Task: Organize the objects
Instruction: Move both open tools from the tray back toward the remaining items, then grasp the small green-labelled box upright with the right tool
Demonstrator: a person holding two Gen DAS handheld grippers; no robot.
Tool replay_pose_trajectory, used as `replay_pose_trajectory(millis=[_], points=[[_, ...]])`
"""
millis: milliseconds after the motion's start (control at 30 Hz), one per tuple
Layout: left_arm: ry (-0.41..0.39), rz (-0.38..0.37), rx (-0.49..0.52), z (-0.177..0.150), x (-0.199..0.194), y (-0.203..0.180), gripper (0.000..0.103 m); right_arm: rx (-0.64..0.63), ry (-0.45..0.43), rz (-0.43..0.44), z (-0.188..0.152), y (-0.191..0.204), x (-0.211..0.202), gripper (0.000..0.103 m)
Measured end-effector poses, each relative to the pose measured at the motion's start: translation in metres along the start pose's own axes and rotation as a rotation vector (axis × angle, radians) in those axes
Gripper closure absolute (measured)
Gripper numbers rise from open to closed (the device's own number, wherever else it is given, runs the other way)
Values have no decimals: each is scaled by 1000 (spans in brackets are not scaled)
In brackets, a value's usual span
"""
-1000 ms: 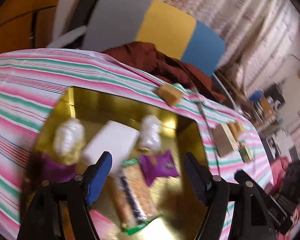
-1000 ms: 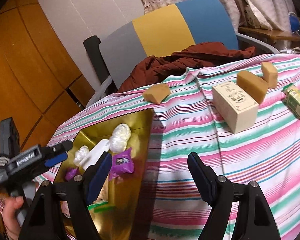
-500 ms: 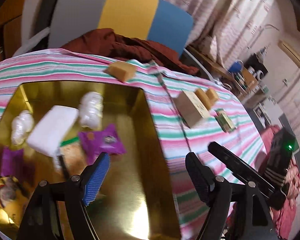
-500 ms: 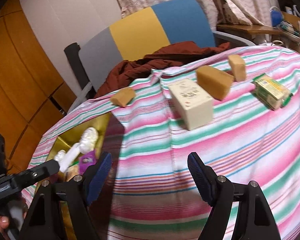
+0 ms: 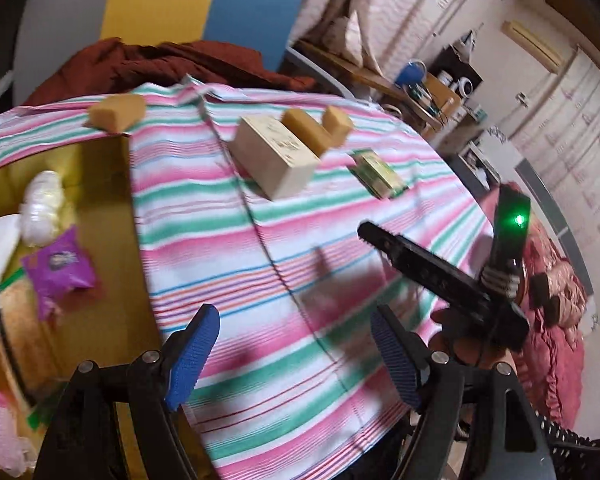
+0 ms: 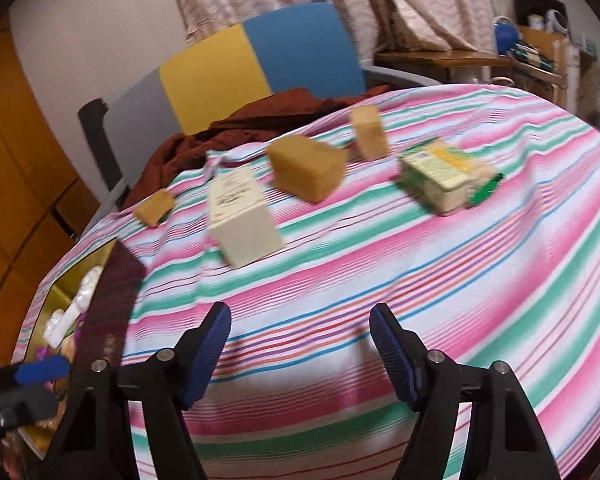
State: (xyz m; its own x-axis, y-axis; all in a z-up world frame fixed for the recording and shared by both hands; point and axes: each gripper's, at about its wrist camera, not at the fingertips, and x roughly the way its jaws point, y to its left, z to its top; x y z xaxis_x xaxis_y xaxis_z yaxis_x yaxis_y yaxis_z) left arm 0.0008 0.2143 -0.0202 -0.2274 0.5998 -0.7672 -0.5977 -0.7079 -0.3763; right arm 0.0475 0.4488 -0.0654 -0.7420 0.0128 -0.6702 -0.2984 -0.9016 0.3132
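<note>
**Both grippers empty above the striped cloth, loose items ahead**

The left gripper [image 5: 294, 356] hangs over the pink, green and white striped tablecloth [image 5: 260, 240] with its blue-padded fingers apart; the jaws have just been opening, and nothing lies between them. The right gripper [image 6: 300, 356] also stands with fingers apart over bare cloth; its jaws have just been closing a little, with nothing between them.

In the left wrist view, a gold tray [image 5: 112, 216] sits at nine o'clock, holding a purple packet [image 5: 58, 266], a white wrapped bundle [image 5: 42, 208] and other snacks. A tan block [image 5: 116, 114] lies just beyond the tray's far corner, at eleven o'clock.

In the right wrist view, a cream box [image 6: 242, 216] stands at eleven o'clock, a large brown block [image 6: 306, 168] at twelve, a smaller tan block [image 6: 368, 132] behind it, and a green and yellow packet [image 6: 446, 176] at one o'clock, all apart on the cloth. A chair with a grey, yellow and blue back [image 6: 236, 68] stands beyond the table.
</note>
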Motion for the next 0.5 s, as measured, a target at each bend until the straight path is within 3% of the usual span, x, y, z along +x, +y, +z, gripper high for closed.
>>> replay_pose_trajectory(millis=[333,500], points=[[75,16,21,1,25,-13,23,-1,-57,-121,47,-45,15,30],[83,31,29,1,25,-13,23,-39,-56,-162,71,-56,32,40]])
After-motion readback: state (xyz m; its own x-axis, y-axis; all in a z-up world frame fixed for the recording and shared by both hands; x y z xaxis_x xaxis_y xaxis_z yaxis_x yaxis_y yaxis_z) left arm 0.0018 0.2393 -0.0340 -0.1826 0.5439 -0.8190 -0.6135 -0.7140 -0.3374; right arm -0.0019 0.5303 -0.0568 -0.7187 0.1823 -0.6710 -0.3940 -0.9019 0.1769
